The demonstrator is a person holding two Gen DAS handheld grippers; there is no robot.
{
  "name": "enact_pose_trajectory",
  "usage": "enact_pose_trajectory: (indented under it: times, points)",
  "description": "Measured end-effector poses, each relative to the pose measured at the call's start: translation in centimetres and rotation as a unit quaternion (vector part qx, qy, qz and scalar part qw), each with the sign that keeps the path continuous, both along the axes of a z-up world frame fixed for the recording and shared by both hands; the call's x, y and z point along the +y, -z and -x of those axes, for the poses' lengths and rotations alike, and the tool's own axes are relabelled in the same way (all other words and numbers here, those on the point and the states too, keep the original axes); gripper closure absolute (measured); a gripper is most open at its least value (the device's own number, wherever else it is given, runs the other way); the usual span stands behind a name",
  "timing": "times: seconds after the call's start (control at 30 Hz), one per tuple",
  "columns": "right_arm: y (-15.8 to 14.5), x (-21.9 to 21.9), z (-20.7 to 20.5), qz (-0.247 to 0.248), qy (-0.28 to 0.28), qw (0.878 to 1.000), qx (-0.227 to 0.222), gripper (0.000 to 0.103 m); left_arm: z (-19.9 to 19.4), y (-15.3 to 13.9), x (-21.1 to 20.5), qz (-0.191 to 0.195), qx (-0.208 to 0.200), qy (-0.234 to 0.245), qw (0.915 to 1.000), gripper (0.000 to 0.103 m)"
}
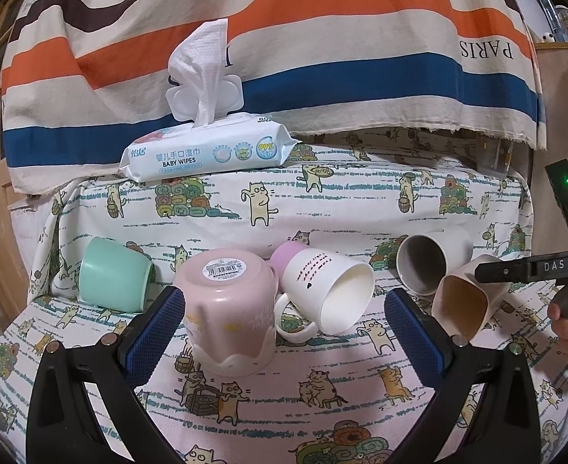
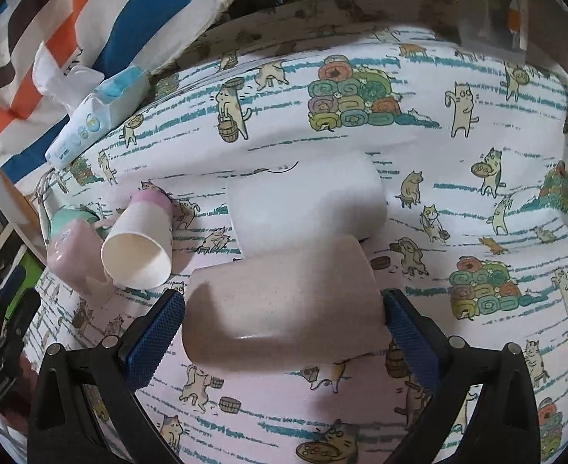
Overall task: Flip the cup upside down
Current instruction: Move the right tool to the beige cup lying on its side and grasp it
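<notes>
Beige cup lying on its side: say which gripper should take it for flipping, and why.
Right. The right gripper is open with the beige cup lying between its fingers, ready to close. The left gripper is open by the pink cup, which already stands upside down.

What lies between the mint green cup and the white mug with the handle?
The pink cup stands there upside down, barcode sticker on top. The left wrist view shows it clearly, between the mint green cup and the white mug, inside the open left gripper.
</notes>
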State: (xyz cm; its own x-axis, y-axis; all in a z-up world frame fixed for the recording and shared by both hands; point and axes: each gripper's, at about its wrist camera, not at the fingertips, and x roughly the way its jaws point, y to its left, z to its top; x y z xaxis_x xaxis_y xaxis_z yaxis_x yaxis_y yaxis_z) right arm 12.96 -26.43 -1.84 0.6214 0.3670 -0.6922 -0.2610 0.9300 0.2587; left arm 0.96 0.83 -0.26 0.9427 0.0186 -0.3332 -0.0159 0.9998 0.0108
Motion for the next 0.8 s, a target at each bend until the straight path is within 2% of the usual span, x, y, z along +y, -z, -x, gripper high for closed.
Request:
enact_pose_trajectory:
  times: [0.2, 0.57, 0.8]
  points:
    - [0.3, -0.3, 0.6, -0.020, -0.019, 1.000, 0.011, 0.000, 0.1, 0.0, -0.1, -0.003, -0.001, 0.001, 1.0000, 0.000]
    - [-0.4, 2.0, 4.9, -0.044, -0.081, 0.995, 0.025, 0.001, -0.1, 0.2, -0.8, -0.024, 0.016, 0.014, 0.9995, 0.000]
    - [-2.4, 1.5, 4.9, 0.014, -0.048, 0.997, -0.056, 0.004, 0.0, 0.3, -1.1, -0.028, 0.020, 0.029, 0.9990, 0.000]
